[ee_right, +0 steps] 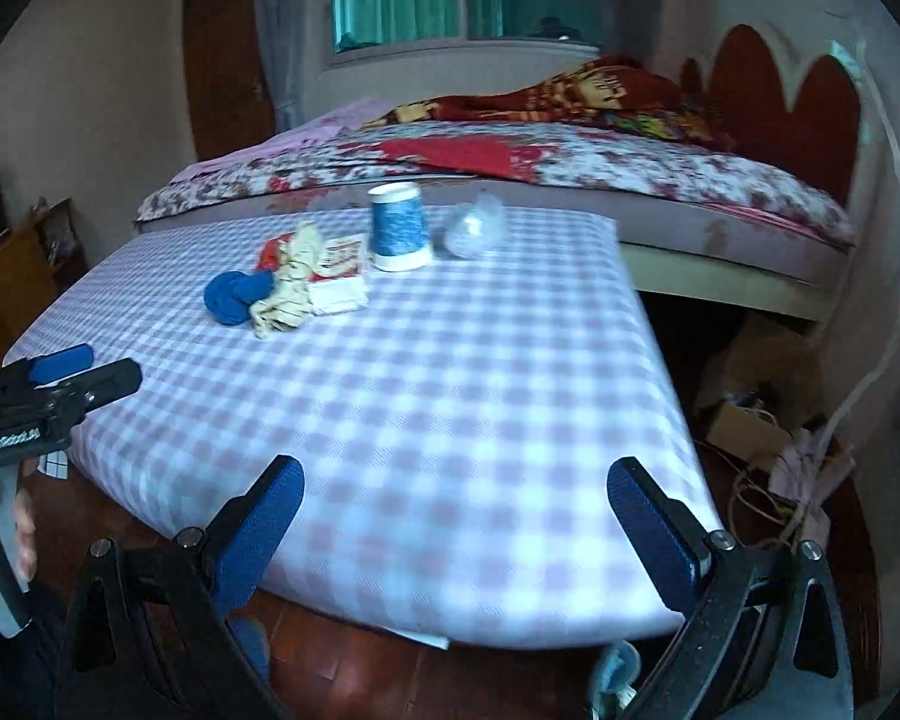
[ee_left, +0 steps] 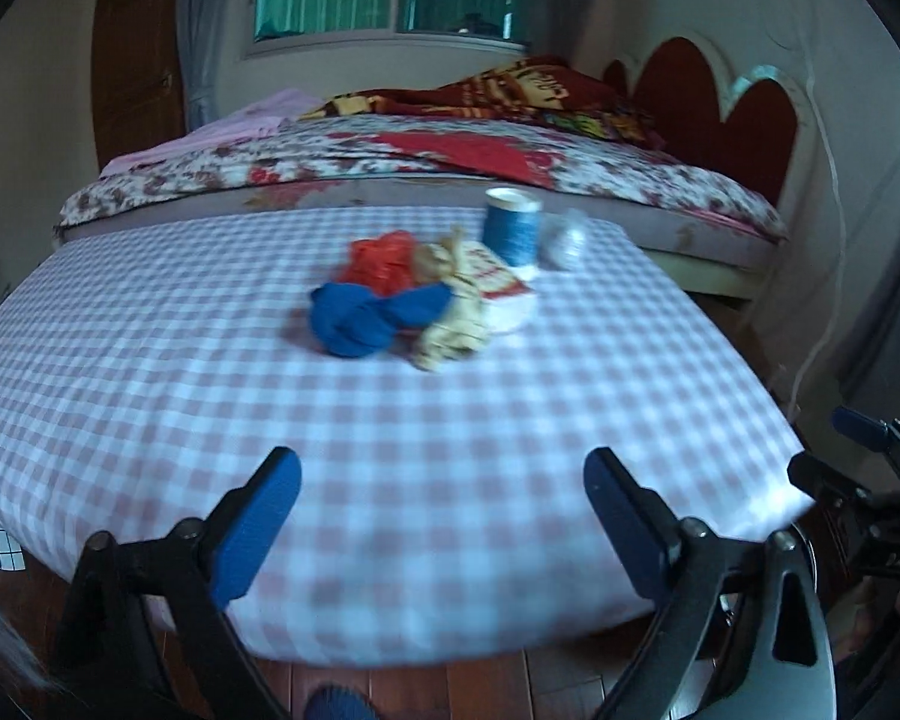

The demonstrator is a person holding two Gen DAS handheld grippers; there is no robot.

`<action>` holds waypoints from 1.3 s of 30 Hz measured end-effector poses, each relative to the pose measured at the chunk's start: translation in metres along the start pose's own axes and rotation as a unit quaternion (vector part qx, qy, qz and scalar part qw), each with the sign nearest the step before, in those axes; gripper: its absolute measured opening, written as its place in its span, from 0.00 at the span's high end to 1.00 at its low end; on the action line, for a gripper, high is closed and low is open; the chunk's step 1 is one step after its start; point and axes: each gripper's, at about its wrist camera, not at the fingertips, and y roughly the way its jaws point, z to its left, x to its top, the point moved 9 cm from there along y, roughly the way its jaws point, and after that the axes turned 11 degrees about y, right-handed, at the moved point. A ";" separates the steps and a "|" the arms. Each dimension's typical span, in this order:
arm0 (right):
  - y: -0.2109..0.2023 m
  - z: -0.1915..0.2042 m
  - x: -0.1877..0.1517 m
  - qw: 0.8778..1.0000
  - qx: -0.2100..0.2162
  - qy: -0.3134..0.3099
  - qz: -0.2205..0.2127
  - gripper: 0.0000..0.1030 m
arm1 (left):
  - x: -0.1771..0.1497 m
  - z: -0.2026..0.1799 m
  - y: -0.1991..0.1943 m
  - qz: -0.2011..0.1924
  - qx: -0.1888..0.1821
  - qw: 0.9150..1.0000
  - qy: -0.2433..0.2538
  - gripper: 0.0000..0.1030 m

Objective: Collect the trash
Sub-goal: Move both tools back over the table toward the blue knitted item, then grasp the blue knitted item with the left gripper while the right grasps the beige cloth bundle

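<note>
Presently: left gripper and right gripper, both wide open and empty, over the near edge of a gingham-clothed table; broad bare cloth ahead. Trash, far centre, left to right: crumpled blue wad, red plastic, cream wrapper, blue paper cup, clear crumpled plastic. Bed behind.

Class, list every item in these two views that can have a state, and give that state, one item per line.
left gripper: open, empty
right gripper: open, empty
blue cup: upside down on the checked table
blue cloth: knotted, lying flat
clear plastic wrapper: crumpled
orange bag: crumpled
small carton: lying flat
</note>
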 end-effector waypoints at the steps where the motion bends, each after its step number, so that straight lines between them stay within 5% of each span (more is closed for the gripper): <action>1: 0.008 0.004 0.004 1.000 -0.001 -0.001 0.003 0.01 | 0.002 0.009 0.008 0.000 0.002 1.000 -0.005 0.10; 12: 0.099 0.031 0.050 1.000 -0.005 0.000 0.030 0.01 | 0.027 0.062 0.088 0.025 -0.002 0.998 -0.050 0.18; 24: 0.147 0.044 0.064 0.998 0.005 -0.013 0.056 0.01 | 0.042 0.066 0.148 0.069 -0.002 0.997 -0.040 0.18; 31: 0.156 0.055 0.065 0.998 0.018 -0.021 0.062 0.01 | 0.051 0.062 0.161 0.073 -0.030 0.996 -0.042 0.48; 39: 0.152 0.074 0.064 0.996 0.055 -0.012 0.064 0.01 | 0.050 0.077 0.144 0.058 -0.031 0.996 -0.054 0.56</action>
